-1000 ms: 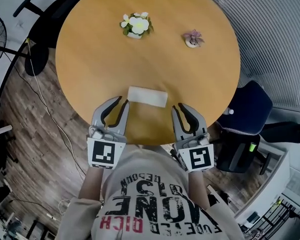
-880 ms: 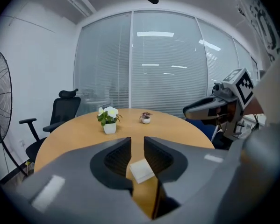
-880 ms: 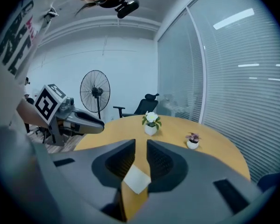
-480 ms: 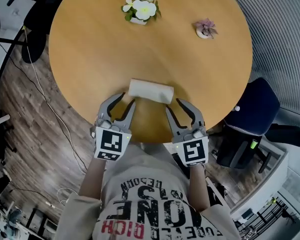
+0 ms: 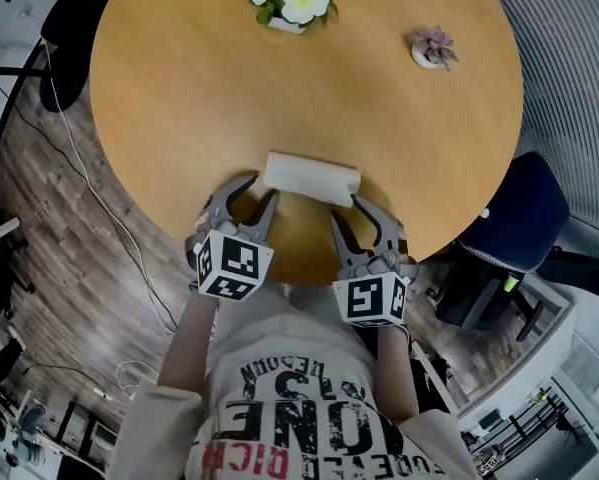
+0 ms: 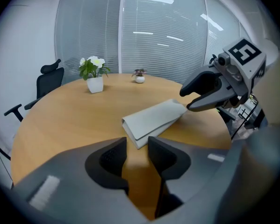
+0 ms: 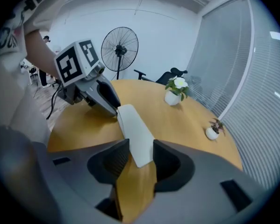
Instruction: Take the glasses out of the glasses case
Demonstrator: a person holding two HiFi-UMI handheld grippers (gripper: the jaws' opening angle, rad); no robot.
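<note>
The left gripper [image 5: 257,193] and right gripper [image 5: 351,210], jaws just opened wide and holding nothing, flank the glasses case [image 5: 312,178]; a lopsided pinch could skid it off the table [image 5: 229,88].

An office meeting room is indicated. A round wooden bench [image 5: 179,118] is flanked by a black swivel chair [image 6: 48,78] at the left of the left gripper view and a blue swivel chair [image 5: 519,218] at the right of the head view. Glazed partitions with slatted blinds [image 6: 154,41] are seen behind the bench. A pedestal fan [image 7: 119,45] is seen at the upper left of the right gripper view.
</note>
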